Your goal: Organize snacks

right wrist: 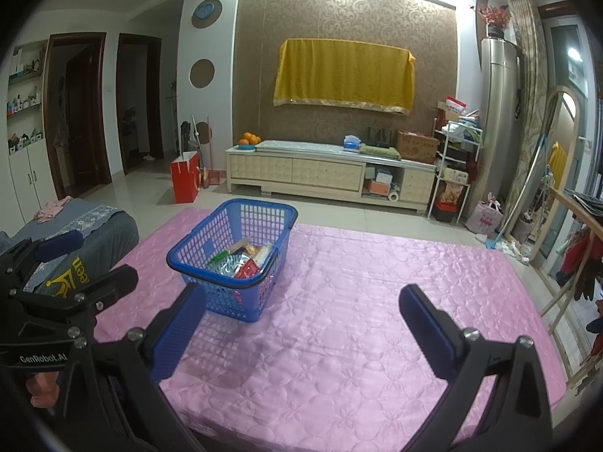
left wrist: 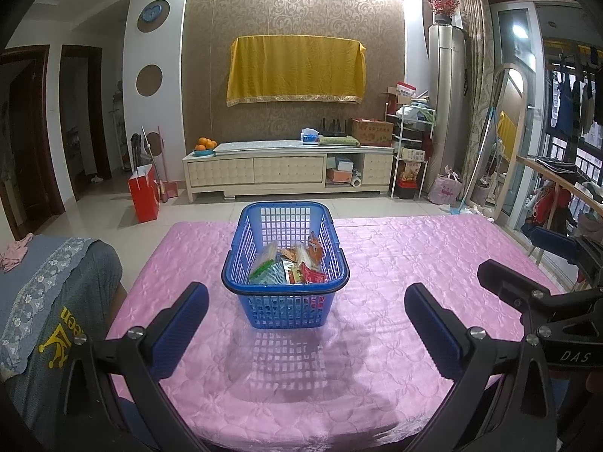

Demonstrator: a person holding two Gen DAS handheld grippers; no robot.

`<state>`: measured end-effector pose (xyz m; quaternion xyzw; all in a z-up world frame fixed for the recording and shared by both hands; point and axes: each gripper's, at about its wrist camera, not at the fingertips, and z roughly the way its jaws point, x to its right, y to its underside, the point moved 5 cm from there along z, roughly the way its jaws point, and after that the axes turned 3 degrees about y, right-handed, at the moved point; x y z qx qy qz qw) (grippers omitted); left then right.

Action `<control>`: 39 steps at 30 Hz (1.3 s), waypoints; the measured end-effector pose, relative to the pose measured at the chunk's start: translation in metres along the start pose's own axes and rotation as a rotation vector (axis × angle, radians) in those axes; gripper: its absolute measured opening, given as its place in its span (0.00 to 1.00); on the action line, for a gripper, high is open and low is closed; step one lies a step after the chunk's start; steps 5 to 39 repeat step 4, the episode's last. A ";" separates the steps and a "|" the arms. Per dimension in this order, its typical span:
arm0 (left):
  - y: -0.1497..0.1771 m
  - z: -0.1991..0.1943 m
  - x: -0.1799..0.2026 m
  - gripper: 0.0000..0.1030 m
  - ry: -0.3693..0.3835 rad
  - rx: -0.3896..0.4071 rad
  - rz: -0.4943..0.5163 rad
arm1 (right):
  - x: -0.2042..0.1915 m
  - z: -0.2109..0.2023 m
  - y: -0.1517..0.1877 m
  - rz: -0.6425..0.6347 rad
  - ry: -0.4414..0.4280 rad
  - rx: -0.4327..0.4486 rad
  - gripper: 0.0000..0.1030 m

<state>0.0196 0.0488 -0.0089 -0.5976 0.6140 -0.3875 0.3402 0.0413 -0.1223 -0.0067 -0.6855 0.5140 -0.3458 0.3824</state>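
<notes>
Basket [left wrist: 285,267], blue plastic with lattice walls, stands upright on the desk [left wrist: 414,263] under a pink quilted cover, toward the far left part of the covered top. Its long axis runs away from the cameras, toward the low TV cabinet [left wrist: 290,169] against the far wall; a black-edged handle lies folded along the rim. Snack packets [left wrist: 290,263] are piled loosely inside: a green-and-clear packet on the left, red and orange ones on the right, some leaning against the right wall. The rest of the pink cover around the basket carries only its shadow.

The left gripper [left wrist: 306,327] is held level just short of the basket, aimed straight at its near end, its blue-padded fingers [left wrist: 181,324] spread wide apart and gripping nothing. The right gripper [right wrist: 301,327] hangs beside it, to the right of the basket and over bare pink cover, also level and pointing forward, fingers [right wrist: 426,331] set wide apart and empty. In the right wrist view its left finger overlaps the basket's near corner. Each gripper shows at the edge of the other's view, near each other but apart.
</notes>
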 end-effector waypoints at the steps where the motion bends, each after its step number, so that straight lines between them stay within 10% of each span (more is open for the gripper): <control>1: 0.000 -0.001 0.000 1.00 -0.002 0.003 0.003 | 0.000 0.000 0.000 0.000 0.000 0.000 1.00; 39: 0.000 -0.001 0.000 1.00 -0.002 0.006 0.006 | 0.000 0.000 0.000 0.001 -0.003 -0.003 1.00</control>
